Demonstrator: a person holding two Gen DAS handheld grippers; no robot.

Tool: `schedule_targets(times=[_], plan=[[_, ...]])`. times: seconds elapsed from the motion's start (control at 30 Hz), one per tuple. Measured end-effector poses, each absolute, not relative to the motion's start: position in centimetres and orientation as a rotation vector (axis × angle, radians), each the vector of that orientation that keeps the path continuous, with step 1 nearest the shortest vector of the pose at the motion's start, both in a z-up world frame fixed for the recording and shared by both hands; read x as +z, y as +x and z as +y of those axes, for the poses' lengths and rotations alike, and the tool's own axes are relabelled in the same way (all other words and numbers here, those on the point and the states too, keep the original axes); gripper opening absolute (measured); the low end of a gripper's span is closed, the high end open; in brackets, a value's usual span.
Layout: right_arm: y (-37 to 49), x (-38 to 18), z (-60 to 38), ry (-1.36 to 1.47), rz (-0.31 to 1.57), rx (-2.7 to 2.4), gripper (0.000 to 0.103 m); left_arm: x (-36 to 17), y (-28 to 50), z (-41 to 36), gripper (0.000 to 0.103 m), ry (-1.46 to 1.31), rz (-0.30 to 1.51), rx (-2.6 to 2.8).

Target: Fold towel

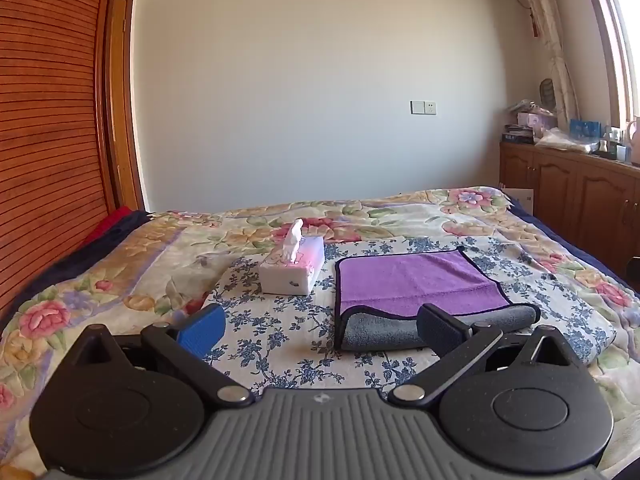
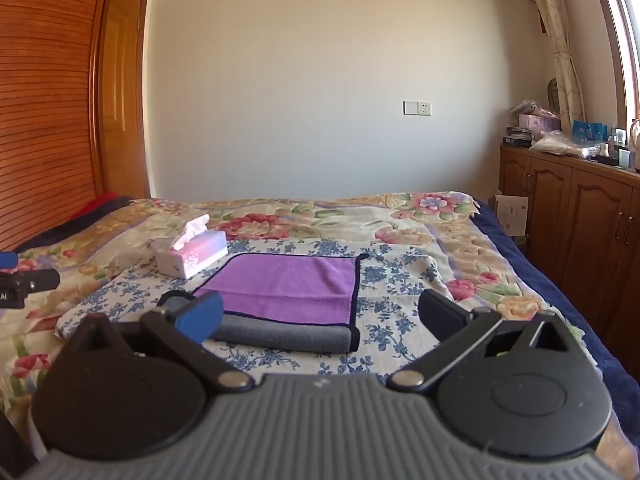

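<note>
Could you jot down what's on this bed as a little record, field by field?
towel: purple cloth with dark trim and grey underside, lying flat, near edge rolled over showing grey
tissue box: white and pink cardboard box, left of the towel, apart from it
surface: blue-flowered white sheet over a floral quilt
left gripper: jaws wide open, holding nothing
right gripper: jaws wide open, holding nothing

Sunlit bedroom: plain white wall (image 1: 304, 92), floral bedspread (image 2: 460, 236), wooden cabinets (image 2: 568, 216).
</note>
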State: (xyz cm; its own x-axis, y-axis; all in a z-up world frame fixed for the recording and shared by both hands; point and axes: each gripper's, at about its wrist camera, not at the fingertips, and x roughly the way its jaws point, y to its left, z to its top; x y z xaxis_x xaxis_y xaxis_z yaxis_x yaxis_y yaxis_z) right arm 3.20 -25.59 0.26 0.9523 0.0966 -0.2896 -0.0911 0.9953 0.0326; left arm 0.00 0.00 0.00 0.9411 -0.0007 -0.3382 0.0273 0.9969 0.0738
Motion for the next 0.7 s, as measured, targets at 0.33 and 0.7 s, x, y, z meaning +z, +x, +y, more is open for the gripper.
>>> schedule_targets(times=[0.33, 0.7], plan=[[3.14, 0.33, -25.85, 0.024, 0.293, 0.091, 0.103, 0.03, 0.08, 0.13, 0.103, 0.079, 0.343, -0.013], [2.94, 0.52, -26.5, 0.033, 0.293, 0.087, 0.103, 0.27, -0.06, 0.19, 0.103, 0.084, 0.335, -0.015]])
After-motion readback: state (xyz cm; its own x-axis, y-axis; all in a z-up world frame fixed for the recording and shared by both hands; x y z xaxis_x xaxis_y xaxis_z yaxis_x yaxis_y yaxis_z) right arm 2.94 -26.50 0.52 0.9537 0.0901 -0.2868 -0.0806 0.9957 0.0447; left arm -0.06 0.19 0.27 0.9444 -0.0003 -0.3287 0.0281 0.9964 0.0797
